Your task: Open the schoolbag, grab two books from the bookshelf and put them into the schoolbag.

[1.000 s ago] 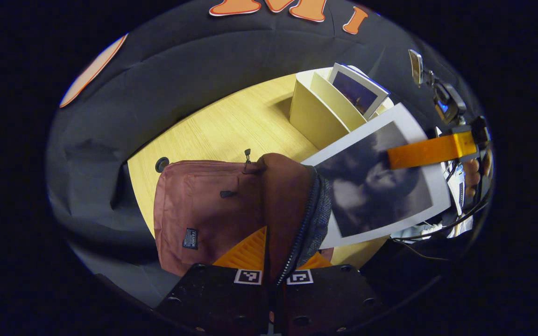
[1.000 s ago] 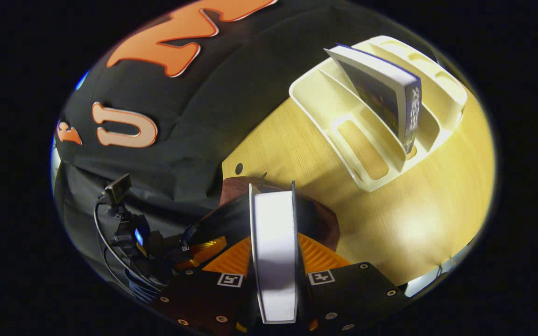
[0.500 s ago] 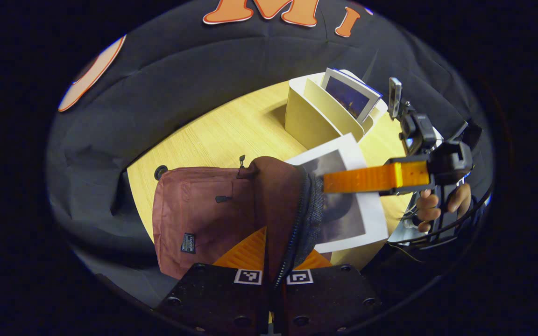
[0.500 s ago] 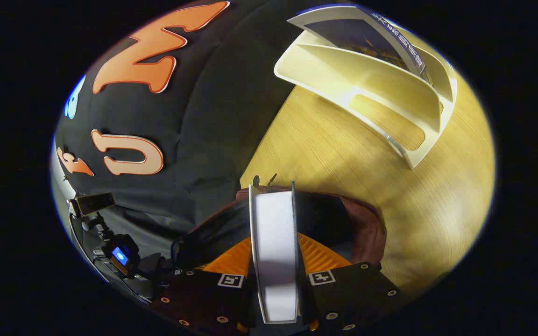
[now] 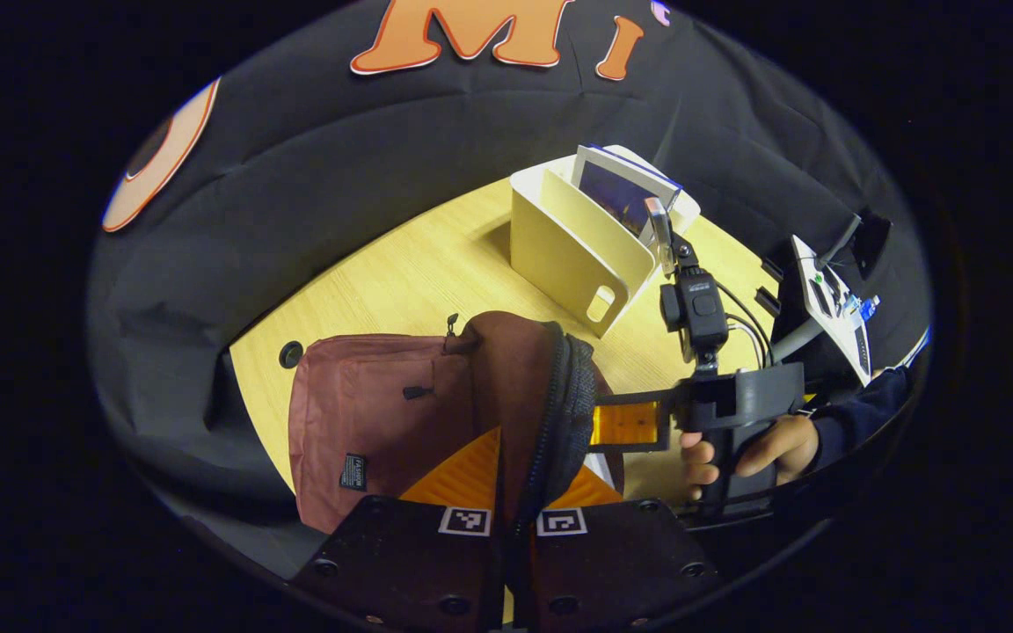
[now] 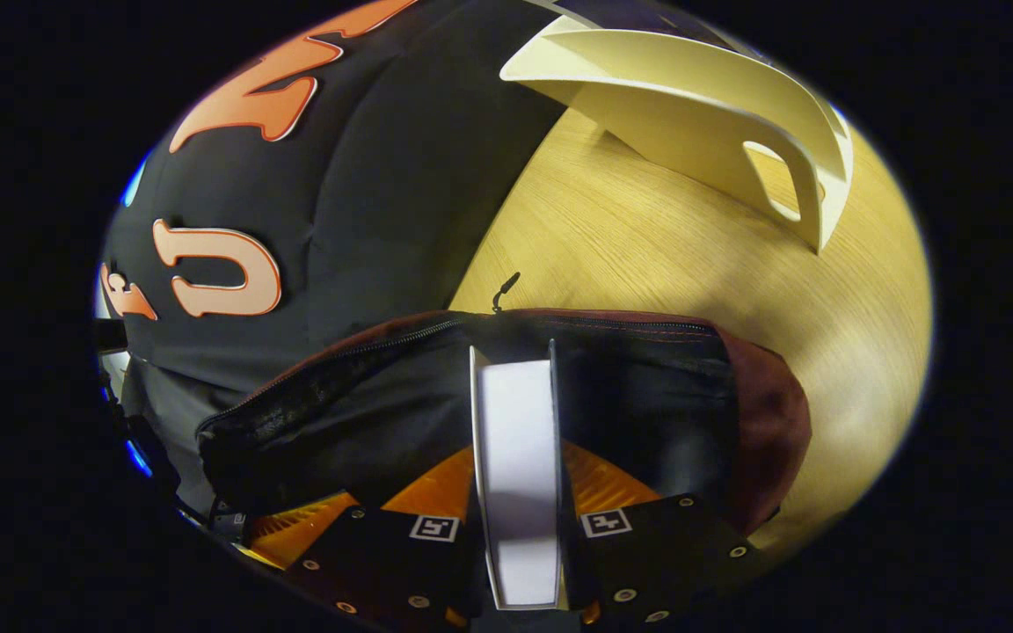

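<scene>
The maroon schoolbag (image 5: 366,413) lies on the wooden table (image 5: 419,264). My left gripper (image 5: 520,482) is shut on the zipped edge of its flap (image 5: 559,396) and holds the mouth up. In the left gripper view, my right gripper (image 5: 625,424), held by a hand (image 5: 735,453), reaches into the mouth from the right. In the right gripper view, my right gripper (image 6: 515,462) is shut on a book (image 6: 515,440), seen edge-on, with its far end inside the bag's dark lining (image 6: 366,422). Another book (image 5: 621,186) leans in the cream bookshelf (image 5: 572,251).
The bookshelf (image 6: 691,97) stands on the table (image 6: 647,264) just beyond the bag. A round cable hole (image 5: 290,354) sits near the table's left edge. A device with cables (image 5: 827,294) stands at the right. Black cloth walls surround the table.
My right gripper has come down and in toward the bag, carrying the book from above the table into the open mouth. The left gripper has kept its hold on the flap.
</scene>
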